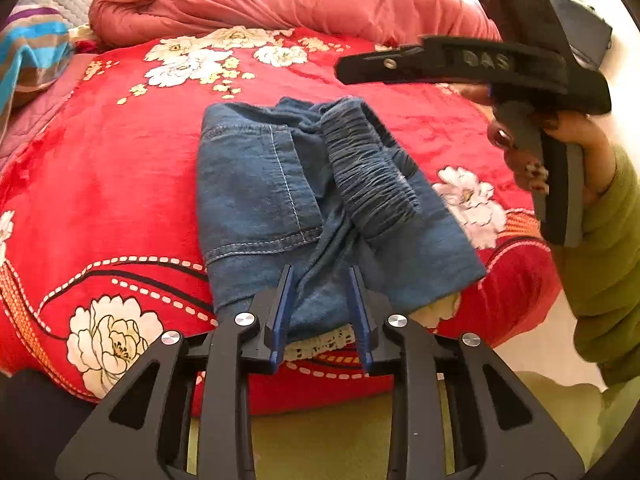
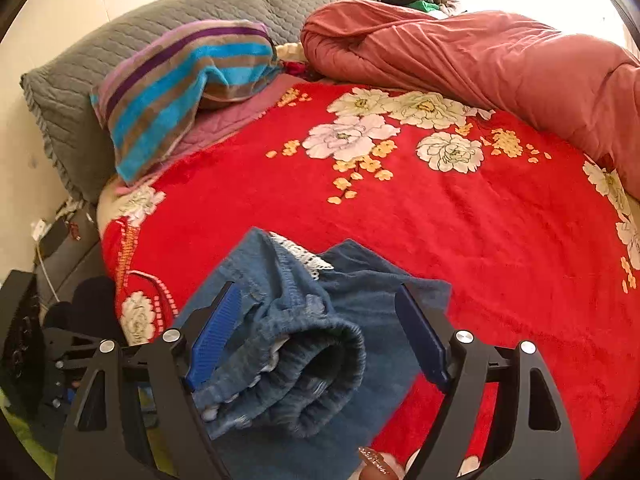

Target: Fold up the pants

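Pants lying folded in a bundle on the bed, both grippers' jaws spread, gripping nothing. Risk: elastic waistband is bulging on top, so a careless nudge could be springing the fold open

A: In the left wrist view, the near hem of the pants goes behind the left tool, so its edge there cannot be seen.

B: And the right tool?

A: It is blurred, and the upper frame border cuts off its body. The fingers are too smeared to tell their spacing.

B: In the right wrist view?

A: The lower border cuts the pants. Only a fingertip of the hand shows at the bottom. The grey pillow is partly covered by the striped towel.
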The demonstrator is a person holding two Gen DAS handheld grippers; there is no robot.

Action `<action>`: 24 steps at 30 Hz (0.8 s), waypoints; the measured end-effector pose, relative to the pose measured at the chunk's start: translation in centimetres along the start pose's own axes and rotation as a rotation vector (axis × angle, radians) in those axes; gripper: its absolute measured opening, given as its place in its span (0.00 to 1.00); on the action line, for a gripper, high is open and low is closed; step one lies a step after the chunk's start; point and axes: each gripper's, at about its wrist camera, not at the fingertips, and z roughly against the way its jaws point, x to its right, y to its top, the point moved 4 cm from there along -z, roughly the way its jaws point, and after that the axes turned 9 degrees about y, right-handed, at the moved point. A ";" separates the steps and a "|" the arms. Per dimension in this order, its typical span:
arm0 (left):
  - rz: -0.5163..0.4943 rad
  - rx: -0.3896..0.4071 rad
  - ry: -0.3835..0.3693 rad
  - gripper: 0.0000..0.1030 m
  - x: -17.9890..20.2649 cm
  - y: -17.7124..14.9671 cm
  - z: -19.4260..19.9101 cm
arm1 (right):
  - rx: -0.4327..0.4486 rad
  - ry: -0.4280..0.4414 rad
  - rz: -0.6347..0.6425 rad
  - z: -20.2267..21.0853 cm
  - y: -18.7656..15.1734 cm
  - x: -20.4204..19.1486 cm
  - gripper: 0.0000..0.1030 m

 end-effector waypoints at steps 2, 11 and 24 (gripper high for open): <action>0.044 0.033 -0.023 0.29 -0.9 0.2 1.3 | 0.017 0.004 0.014 1.1 -0.2 -0.6 0.76; 0.228 0.056 0.045 0.38 -6.7 1.7 3.0 | 0.034 0.064 0.219 4.5 -3.5 -6.4 0.76; 0.165 -0.056 0.049 0.22 -5.8 7.0 -1.2 | -0.135 0.123 0.534 -0.3 -8.5 -13.1 0.48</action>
